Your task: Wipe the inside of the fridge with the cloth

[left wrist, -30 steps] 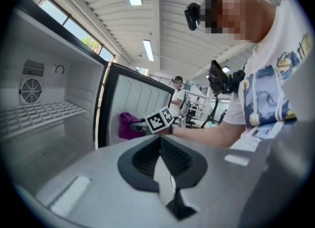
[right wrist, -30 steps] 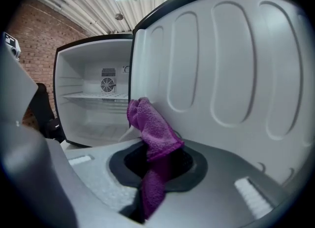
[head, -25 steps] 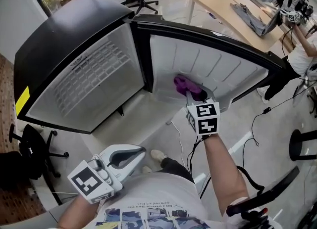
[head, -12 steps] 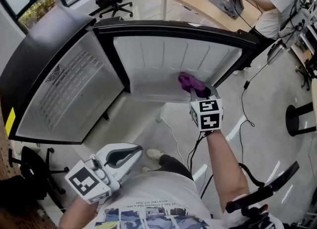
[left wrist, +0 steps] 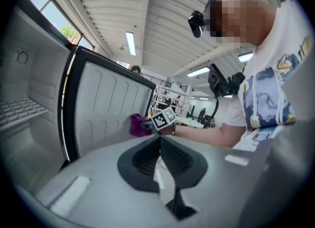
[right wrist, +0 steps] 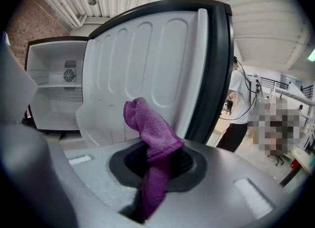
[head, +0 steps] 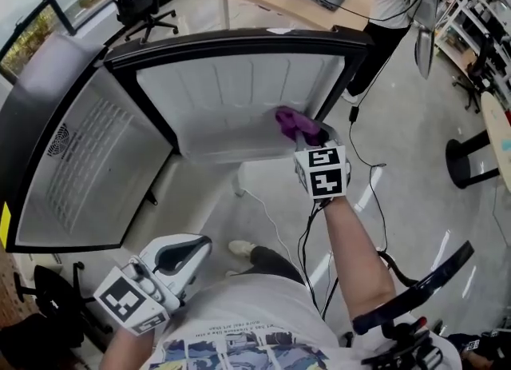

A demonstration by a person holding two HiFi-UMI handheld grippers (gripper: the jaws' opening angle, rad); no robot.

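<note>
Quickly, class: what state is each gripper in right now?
Left gripper: shut, holding nothing.
Right gripper: shut on the purple cloth.

The right claw (head: 310, 135) is held out on a straightened forearm (head: 355, 252) toward twelve o'clock, clamped on the purple cloth (head: 287, 122). The left claw (head: 182, 255) is tucked low at seven o'clock, jaws pressed together.

i see the cloth (right wrist: 150, 133), purple and nubbly, bunched and pinched in my right gripper (right wrist: 156, 165), its free end standing up at the lower right of the door liner (head: 231, 89); contact i can't confirm. the fridge (head: 40, 97) is black outside and white inside, its door swung wide, with a wire shelf (head: 76, 169) in the cavity.
</note>
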